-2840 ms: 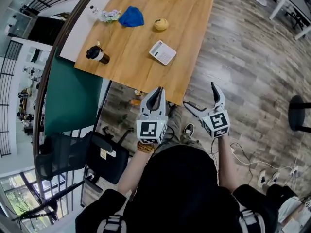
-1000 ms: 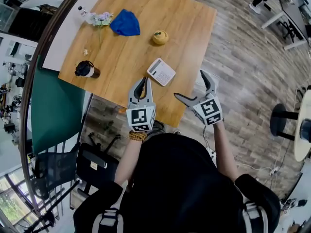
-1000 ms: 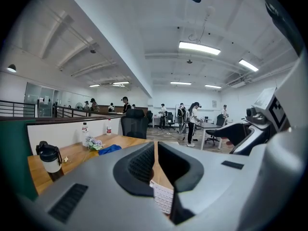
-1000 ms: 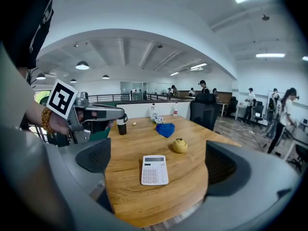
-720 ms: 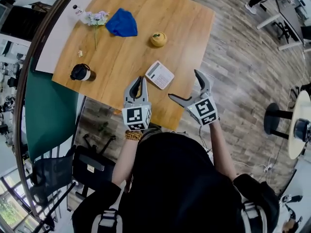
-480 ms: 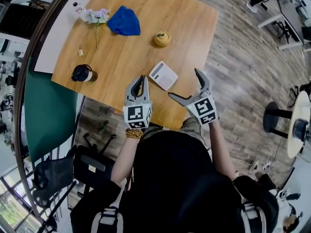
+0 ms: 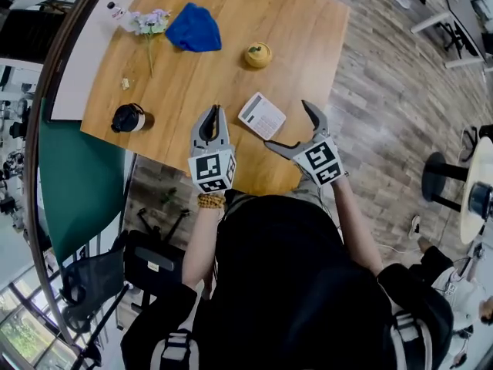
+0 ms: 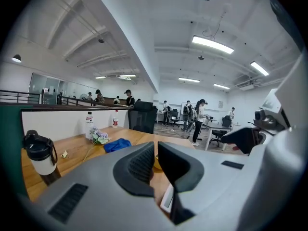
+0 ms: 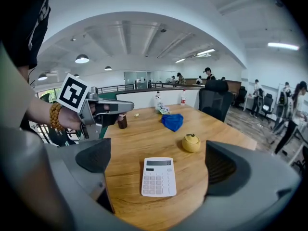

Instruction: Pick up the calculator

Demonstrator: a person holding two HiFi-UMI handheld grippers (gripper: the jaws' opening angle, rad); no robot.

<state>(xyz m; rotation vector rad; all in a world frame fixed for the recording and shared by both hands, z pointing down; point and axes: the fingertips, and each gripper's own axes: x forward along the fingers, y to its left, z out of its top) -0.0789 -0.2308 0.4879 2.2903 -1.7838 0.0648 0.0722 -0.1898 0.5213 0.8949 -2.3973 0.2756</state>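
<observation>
Two tools, one job: we hold the right gripper [image 7: 287, 126] wide apart to frame the calculator [image 7: 262, 116] just ahead of it; the left gripper [image 7: 212, 112] hangs alongside, jaws together, empty.

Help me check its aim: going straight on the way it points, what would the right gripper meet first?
Most likely the calculator, flat on the table ahead of the right gripper, centred between its open jaws; nothing stands in between.

blue cloth [image 7: 194, 28], yellow pot [image 7: 257, 54], tumbler [image 7: 128, 118], flowers [image 7: 150, 21]
</observation>
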